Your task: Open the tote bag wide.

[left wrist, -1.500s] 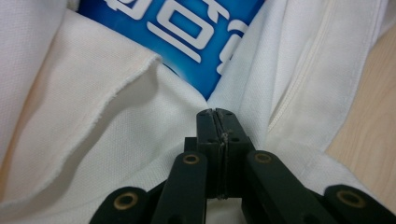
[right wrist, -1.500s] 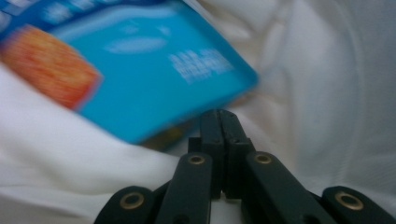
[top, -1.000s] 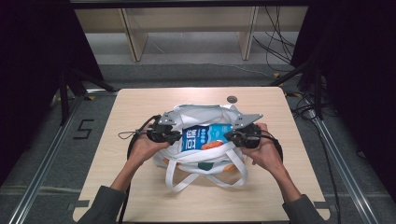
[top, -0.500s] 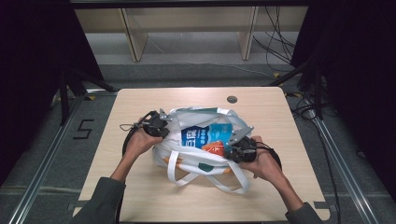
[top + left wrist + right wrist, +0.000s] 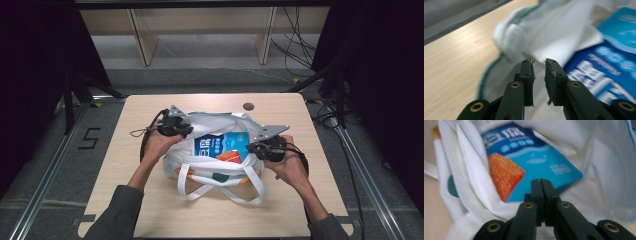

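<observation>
1. We read the step as spreading the bag mouth; the bag of snacks is already inside, so loading looks done. Handles and closing are left, in our judgement.
2. Right gripper (image 5: 254, 148): jaws pressed together; whether fabric is pinched, we cannot tell.
3. Left gripper (image 5: 539, 65): jaws have just been opening, narrow gap, nothing between them, rim cloth just beyond.
4. White tote bag (image 5: 210, 167) sits mid-table (image 5: 140, 210), straps toward us, green-trimmed rim, crumpled.
5. Blue snack packet (image 5: 531, 162) lies flat inside, orange cracker print showing.
</observation>
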